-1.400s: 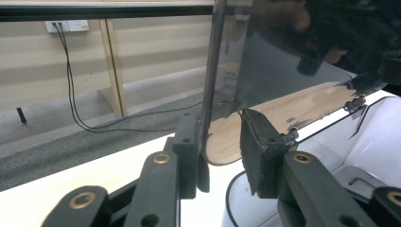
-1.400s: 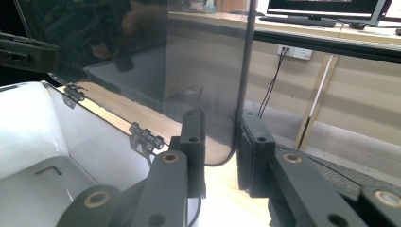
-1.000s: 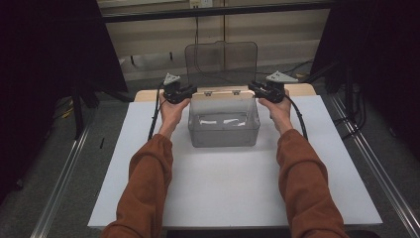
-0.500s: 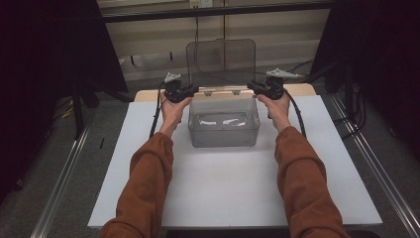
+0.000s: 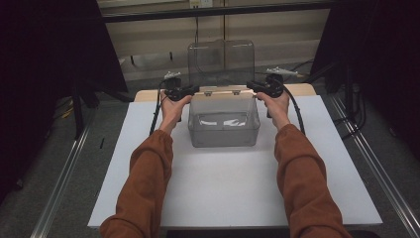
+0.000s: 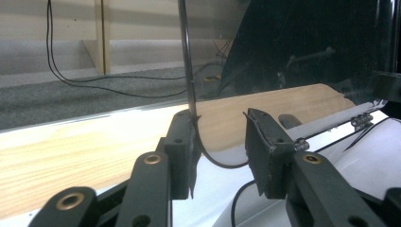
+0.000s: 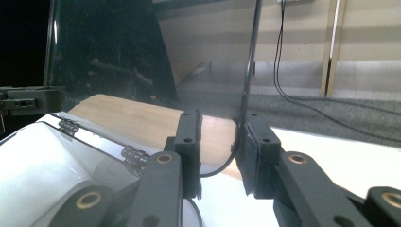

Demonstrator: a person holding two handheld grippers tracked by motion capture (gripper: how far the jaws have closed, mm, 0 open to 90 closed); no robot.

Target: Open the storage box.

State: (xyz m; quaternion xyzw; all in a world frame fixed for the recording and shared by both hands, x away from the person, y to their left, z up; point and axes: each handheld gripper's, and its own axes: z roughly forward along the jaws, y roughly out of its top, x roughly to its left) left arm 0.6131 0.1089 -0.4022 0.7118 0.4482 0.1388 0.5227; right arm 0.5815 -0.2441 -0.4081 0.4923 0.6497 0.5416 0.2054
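Both sets of fingers [image 6: 184,156] [image 7: 255,151] have just been opening off the raised lid [image 5: 221,62], its edge loose between them; the box [image 5: 224,121] stands open.

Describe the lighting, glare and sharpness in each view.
High view: dim surroundings, the white table lit evenly, pale reflections on the clear box. Left gripper view: jaws sharp, the lid mirrors dark shapes. Right gripper view: the lid hazy with dark reflections, floor behind soft.

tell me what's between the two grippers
In the high view, the clear lid's hinged edge spans from left gripper to right gripper. Both jaws have just been opening, a lid edge between each pair.
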